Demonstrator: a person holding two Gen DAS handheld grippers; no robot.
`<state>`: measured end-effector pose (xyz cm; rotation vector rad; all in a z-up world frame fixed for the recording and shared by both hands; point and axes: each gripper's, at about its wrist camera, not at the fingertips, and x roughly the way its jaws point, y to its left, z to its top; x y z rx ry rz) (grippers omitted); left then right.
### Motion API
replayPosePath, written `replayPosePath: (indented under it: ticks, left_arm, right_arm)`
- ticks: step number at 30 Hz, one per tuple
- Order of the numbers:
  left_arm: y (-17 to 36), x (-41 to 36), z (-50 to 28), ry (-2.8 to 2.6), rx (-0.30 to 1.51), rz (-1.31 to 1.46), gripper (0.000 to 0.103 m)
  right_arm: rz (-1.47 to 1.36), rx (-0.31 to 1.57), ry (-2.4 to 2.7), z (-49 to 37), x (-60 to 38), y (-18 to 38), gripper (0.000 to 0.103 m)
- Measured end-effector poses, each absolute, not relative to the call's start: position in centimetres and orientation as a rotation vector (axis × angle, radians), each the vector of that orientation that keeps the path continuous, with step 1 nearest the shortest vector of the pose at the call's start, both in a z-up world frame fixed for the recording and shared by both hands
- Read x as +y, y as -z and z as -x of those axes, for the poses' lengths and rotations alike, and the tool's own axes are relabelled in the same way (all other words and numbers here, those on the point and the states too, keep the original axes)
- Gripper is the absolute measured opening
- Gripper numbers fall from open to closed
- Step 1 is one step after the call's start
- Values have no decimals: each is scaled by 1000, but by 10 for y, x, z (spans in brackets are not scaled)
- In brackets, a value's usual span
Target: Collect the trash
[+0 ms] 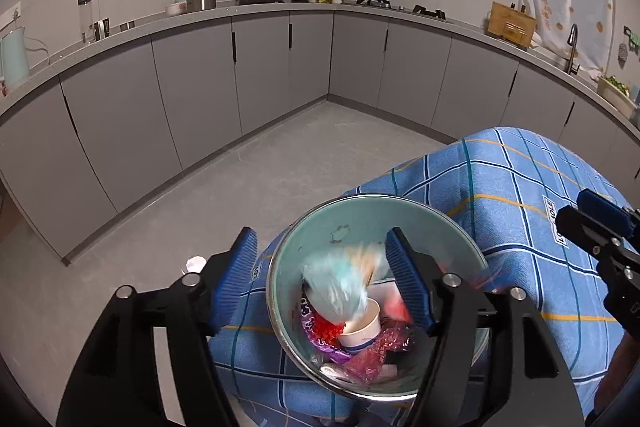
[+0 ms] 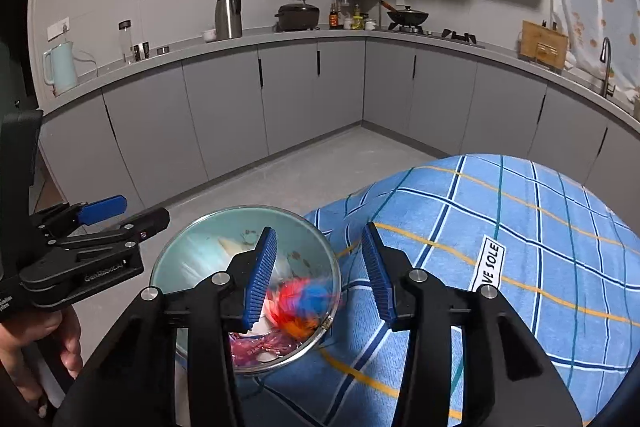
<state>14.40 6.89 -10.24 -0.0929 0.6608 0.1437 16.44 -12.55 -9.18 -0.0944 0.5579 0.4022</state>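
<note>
A round metal trash bin [image 1: 316, 227] with a pale green inside stands at the edge of a table under a blue checked cloth [image 1: 500, 187]. It holds a paper cup [image 1: 362, 327], purple and pink wrappers [image 1: 372, 355] and other trash. A pale blue wrapper [image 1: 340, 287], blurred, falls in the bin under my open left gripper [image 1: 322, 275]. In the right wrist view a blurred red and blue wrapper [image 2: 300, 301] drops into the bin [image 2: 200, 251] just left of my open right gripper [image 2: 318, 275]. Both grippers hold nothing.
Grey kitchen cabinets [image 1: 260, 67] run along the far walls with kettles, pots and a stove on the counter. Grey floor [image 1: 240, 179] lies between them and the table. A small white scrap [image 1: 196, 263] lies on the floor by the bin.
</note>
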Motion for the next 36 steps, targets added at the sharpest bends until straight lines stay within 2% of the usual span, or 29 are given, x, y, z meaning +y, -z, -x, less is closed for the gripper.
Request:
replayPosePath:
  ticks: [3, 10, 22, 36]
  left_arm:
    - [99, 69, -139, -155, 645, 91, 78]
    - [77, 65, -107, -165, 571, 97, 89]
    - [43, 61, -73, -156, 486, 89, 92]
    - [40, 59, -70, -155, 477, 86, 93]
  right_arm:
    - [70, 548, -387, -162, -133, 89, 46]
    - [38, 493, -384, -125, -143, 73, 50]
    - [40, 430, -403, -91, -144, 51, 52]
    - [35, 422, -402, -88, -145, 48, 53]
